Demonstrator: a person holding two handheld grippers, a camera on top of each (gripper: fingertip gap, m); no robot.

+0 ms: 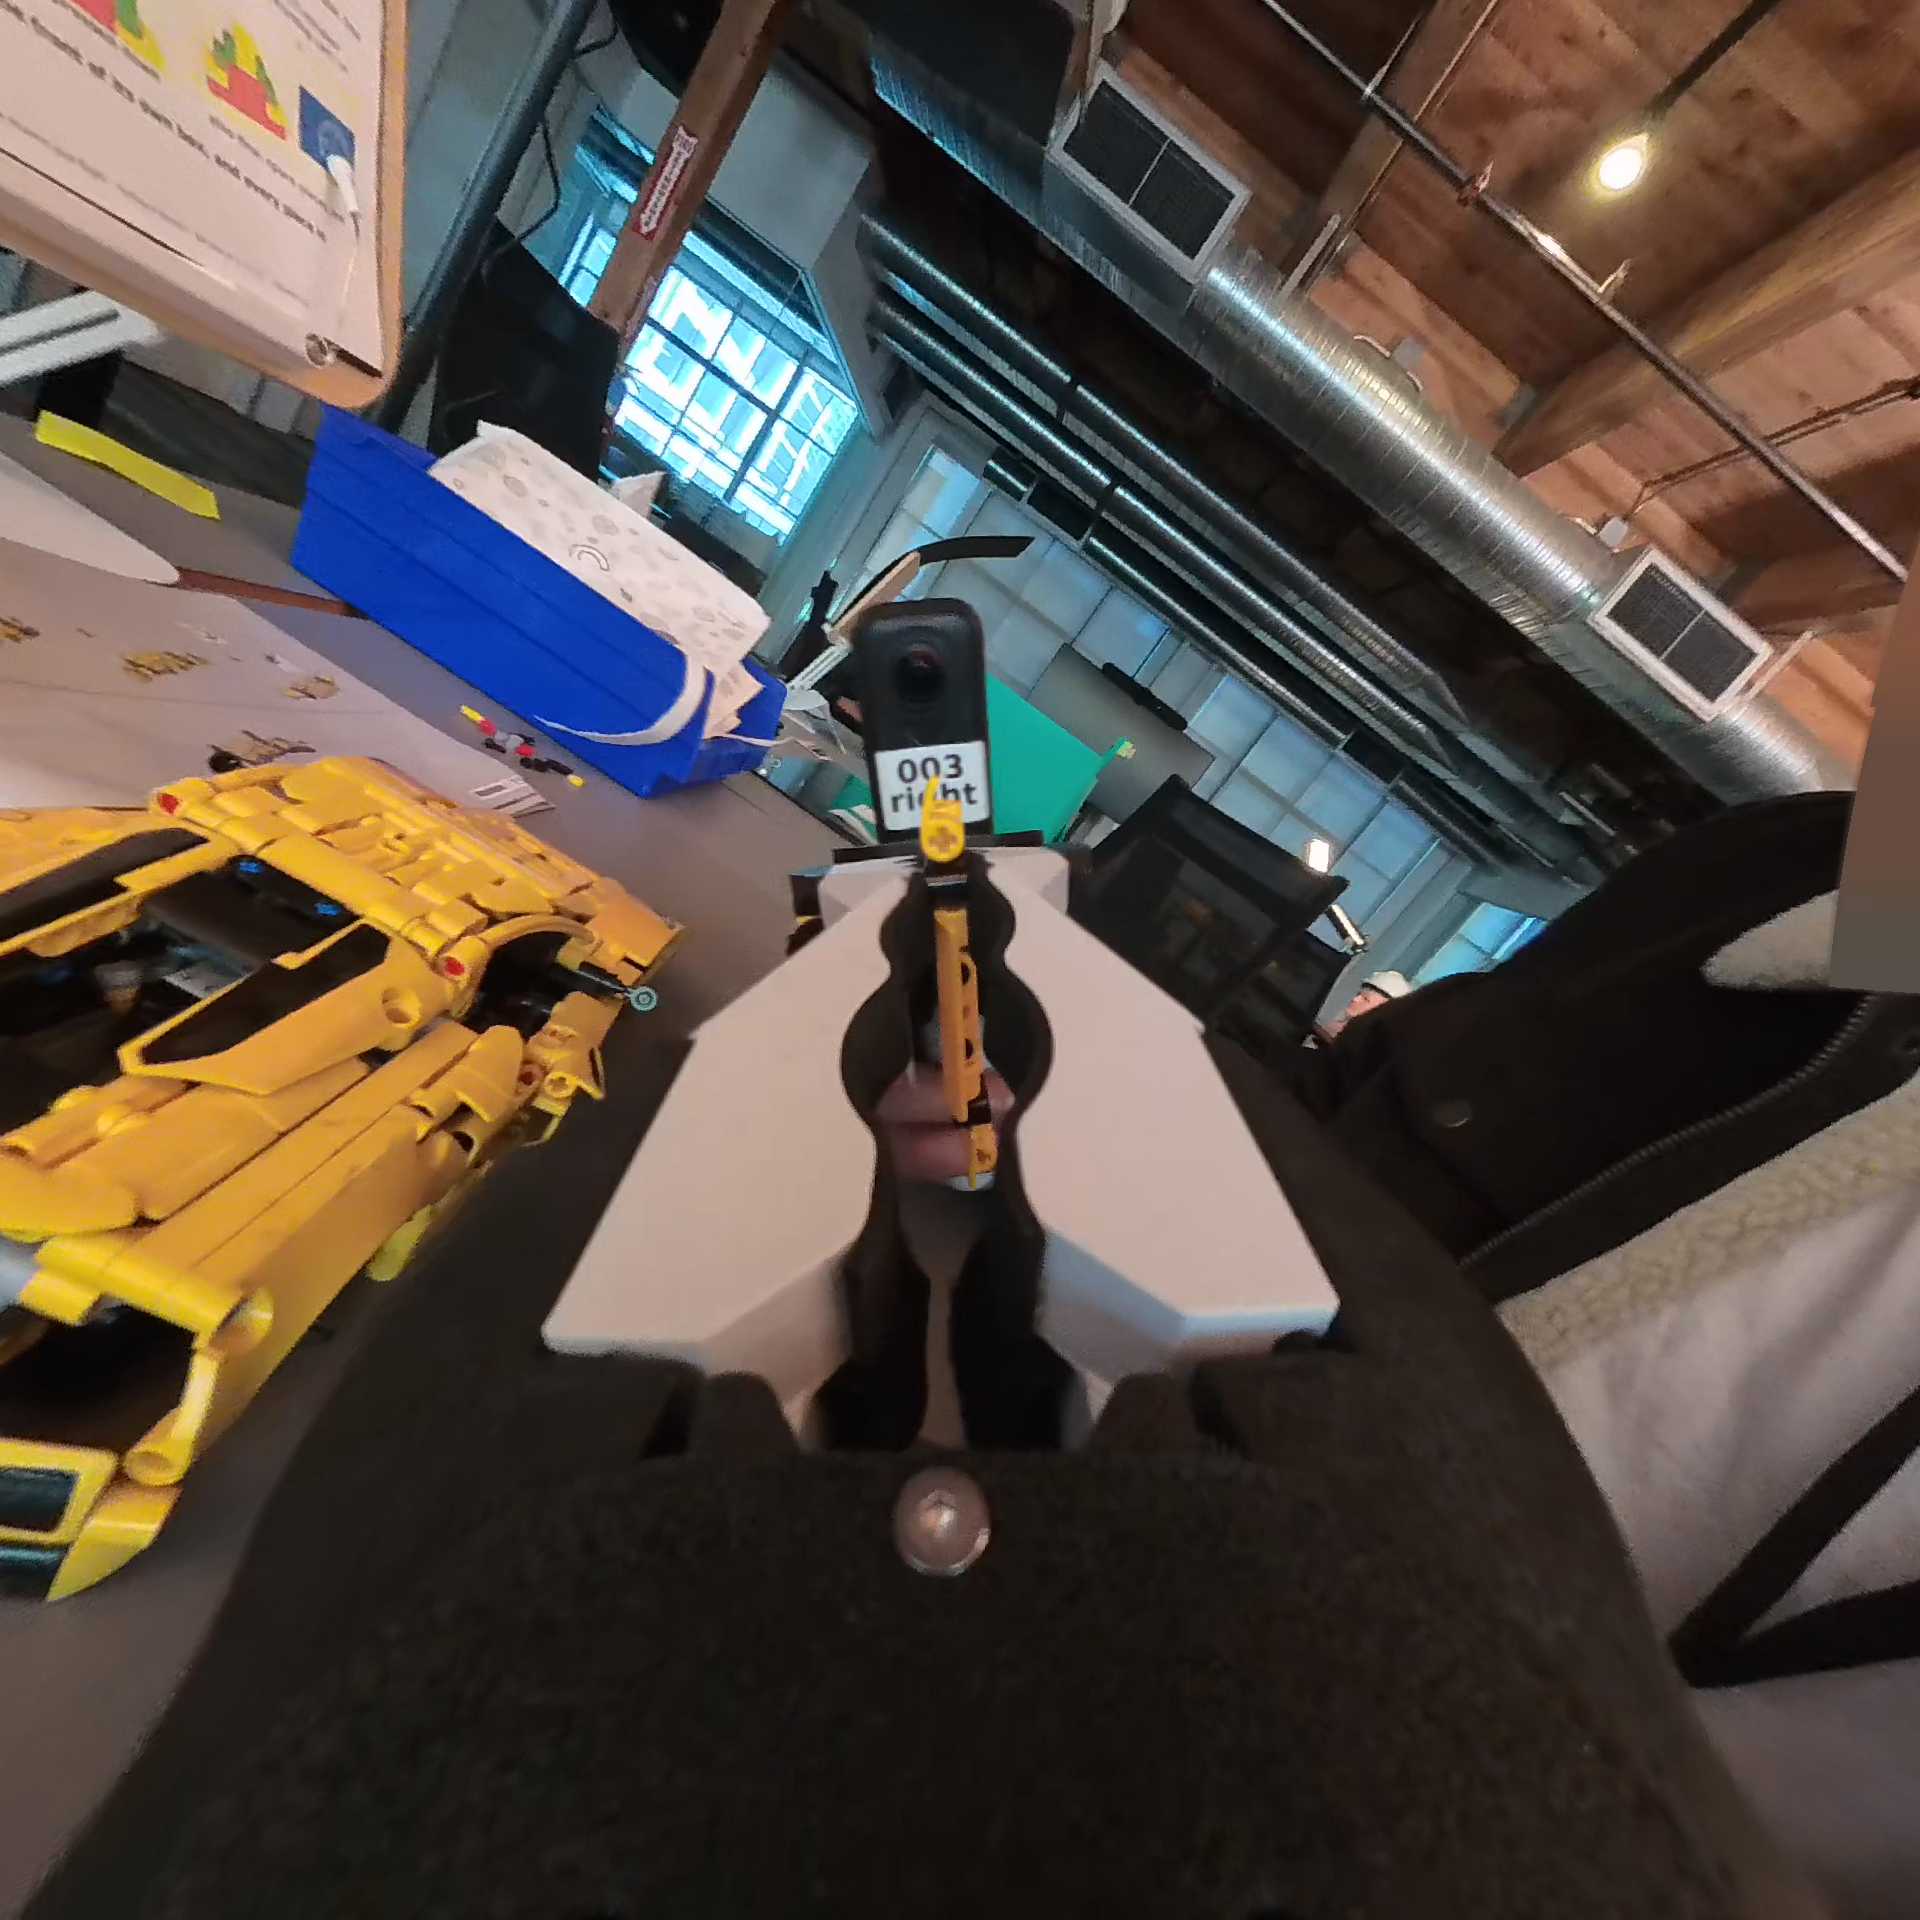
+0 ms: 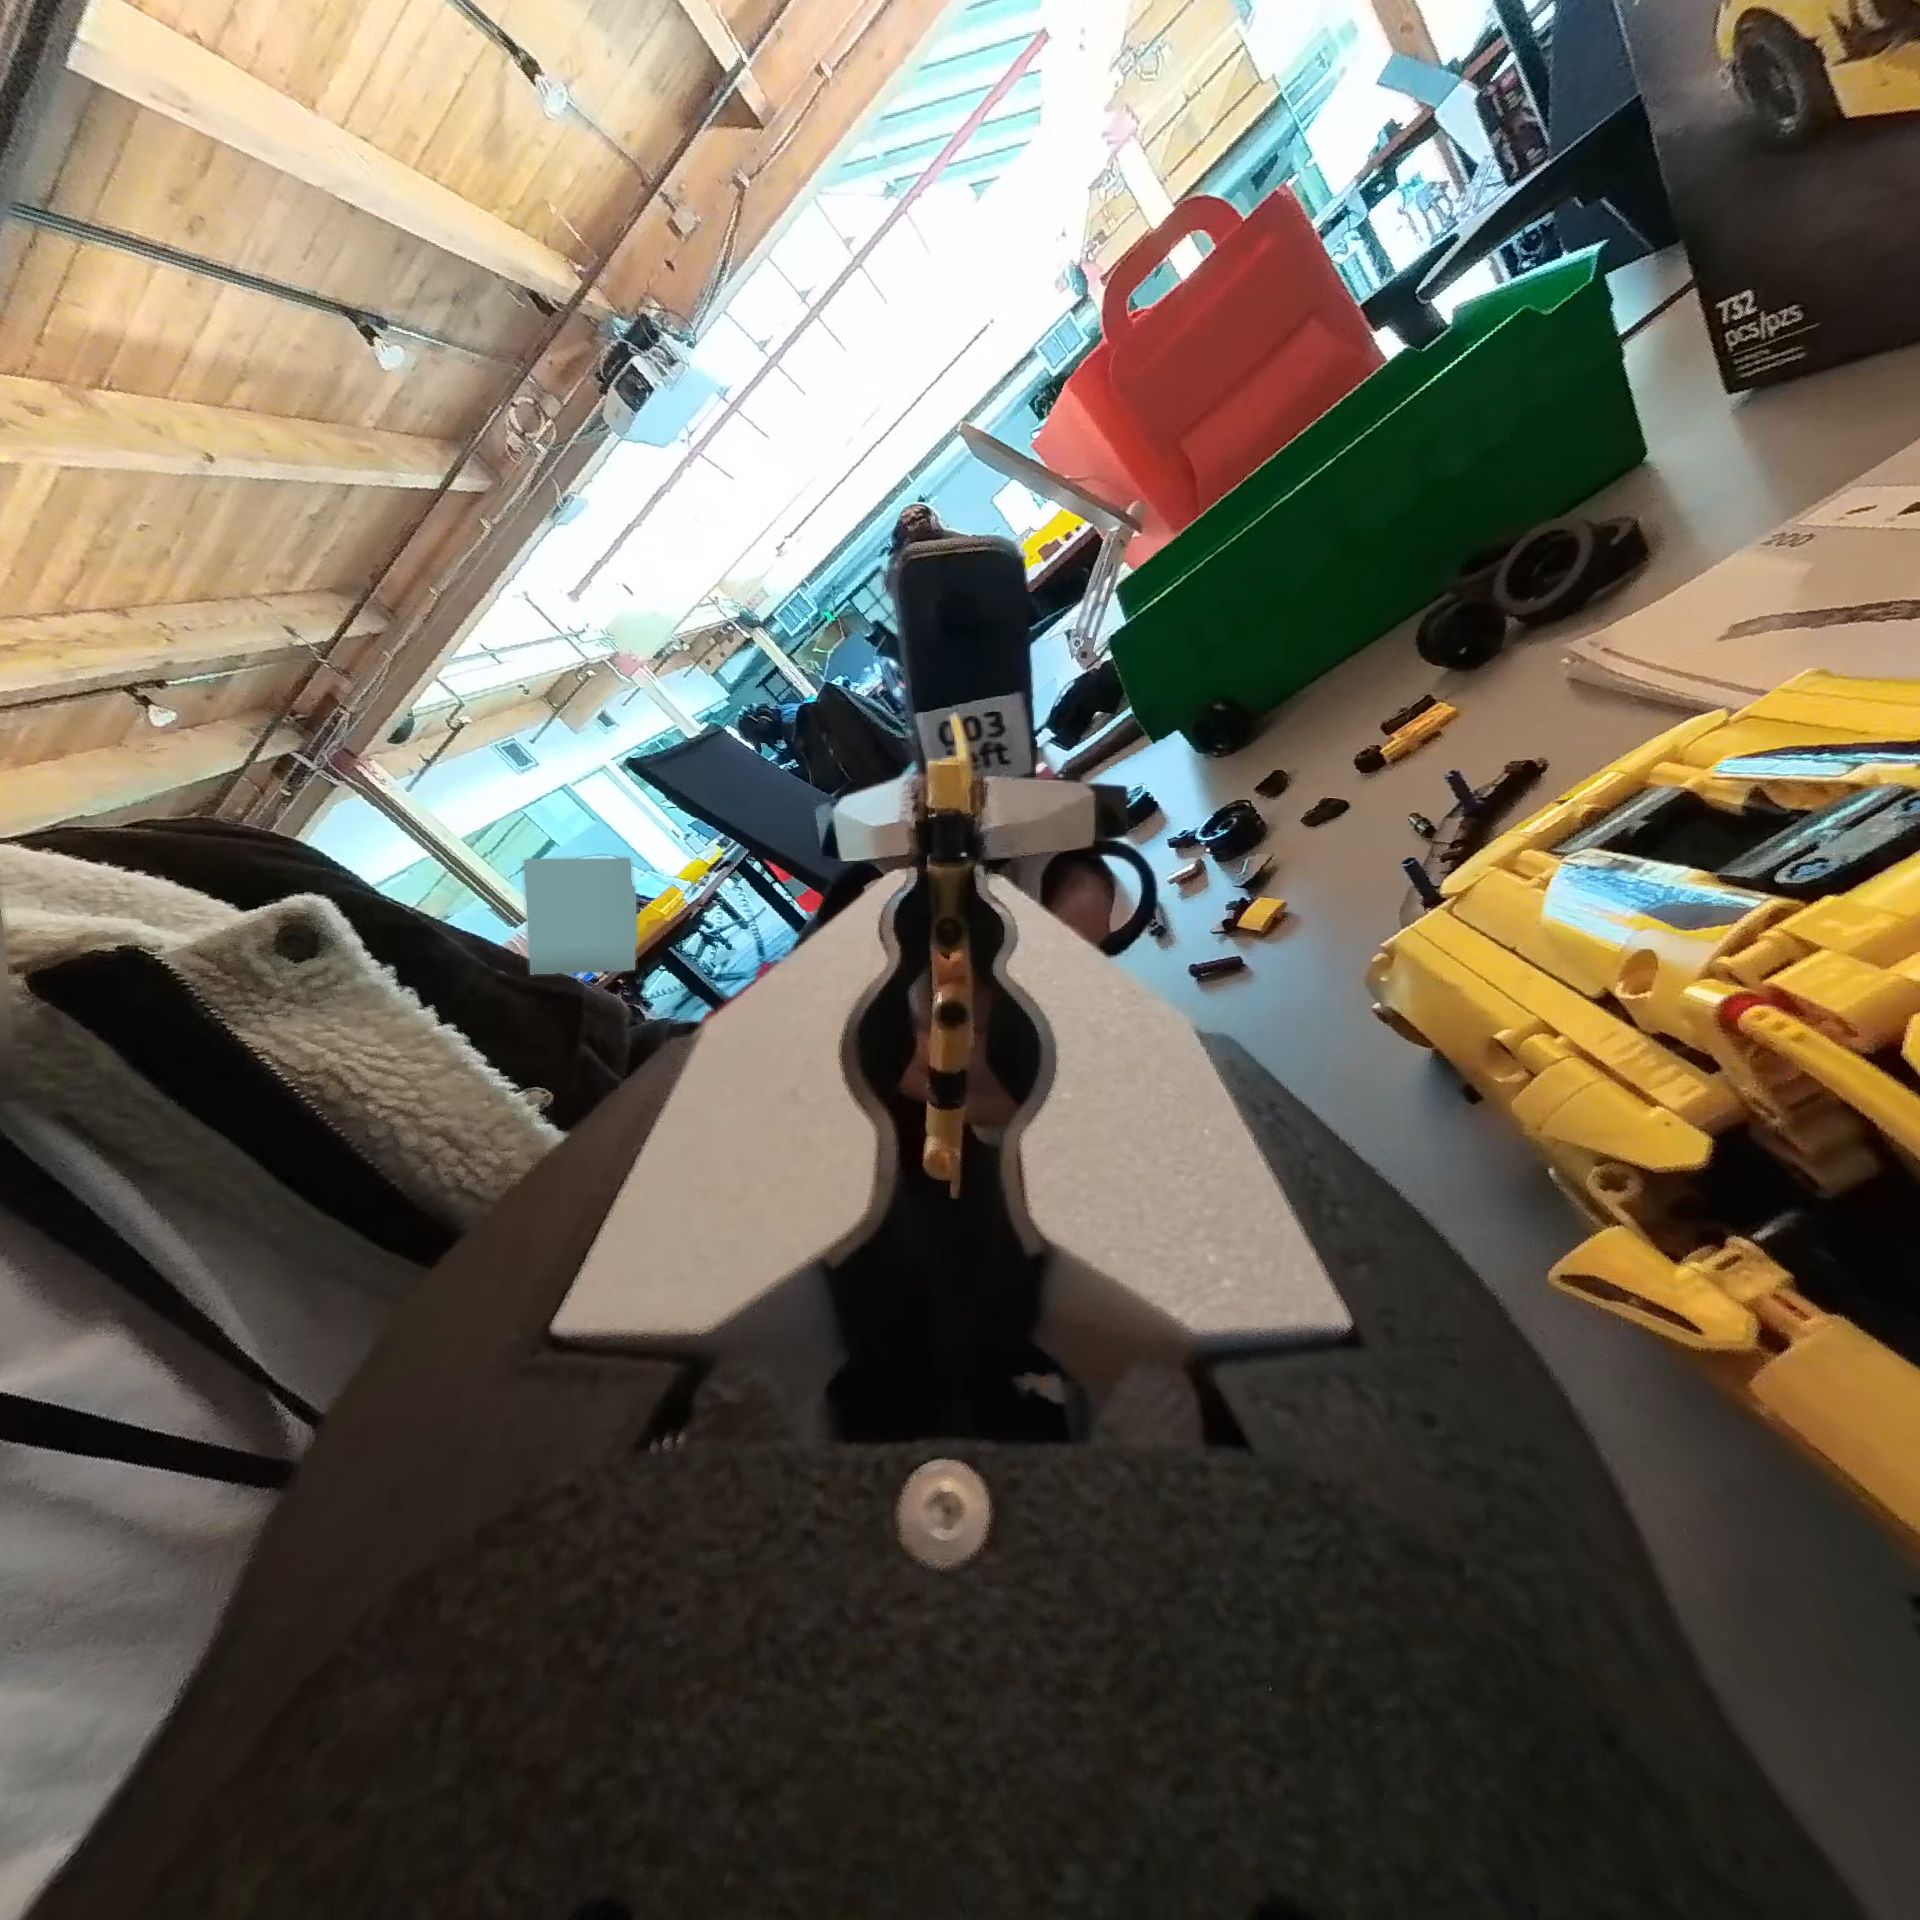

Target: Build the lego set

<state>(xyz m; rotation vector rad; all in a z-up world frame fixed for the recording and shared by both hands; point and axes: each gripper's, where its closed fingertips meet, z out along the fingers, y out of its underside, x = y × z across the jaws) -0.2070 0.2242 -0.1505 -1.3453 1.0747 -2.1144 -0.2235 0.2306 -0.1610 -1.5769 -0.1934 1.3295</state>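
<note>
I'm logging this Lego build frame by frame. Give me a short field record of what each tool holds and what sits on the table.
left tool: shut on yellow-and-black Lego piece
right tool: shut on the same piece, from the opposite end
piece position: held in the air between the two facing tools
yellow Lego car: on grey table, partly built
loose parts: scattered near green bin
blue bin: behind car, holds paper

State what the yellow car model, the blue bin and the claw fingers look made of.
Yellow car model: glossy moulded plastic, judging by shiny highlights and studded beam shapes. Blue bin: smooth rigid plastic, probably, with an even colour. Left claw fingers: matt grey, finely grained, possibly printed plastic; uncertain.
</note>
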